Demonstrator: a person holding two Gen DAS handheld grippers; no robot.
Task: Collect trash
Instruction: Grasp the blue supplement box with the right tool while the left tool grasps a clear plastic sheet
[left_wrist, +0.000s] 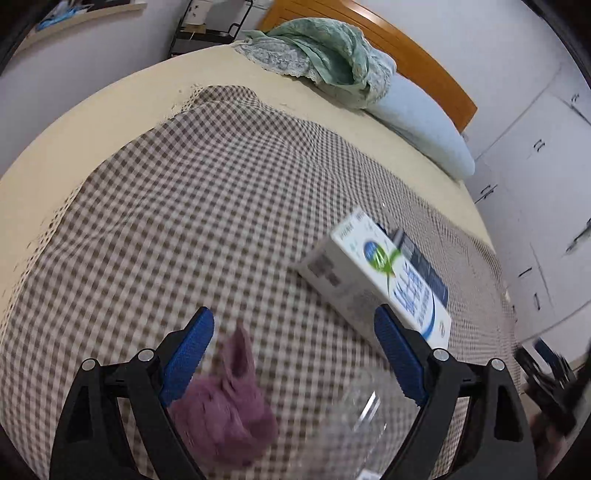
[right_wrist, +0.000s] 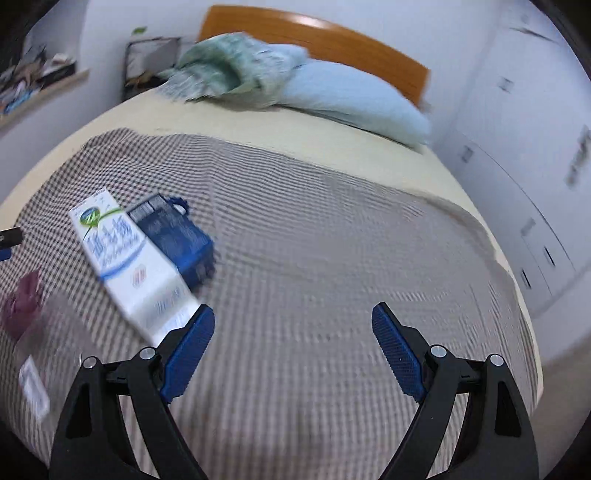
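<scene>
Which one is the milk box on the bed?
Find the checkered blanket on the bed. Two boxes lie side by side there. The milk box is the long white one with blue writing; its neighbour, the dark blue box, is shorter.

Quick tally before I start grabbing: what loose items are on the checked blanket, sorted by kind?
Cartons: 2, white milk carton and dark blue carton.
Clear plastic bags: 1, clear plastic bag.
Purple cloth items: 1, purple cloth.
Total: 4.

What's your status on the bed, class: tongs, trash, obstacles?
Left tongs open, right tongs open, both empty. White carton, blue box, clear bottle on checked blanket. Purple cloth beside bottle.
</scene>
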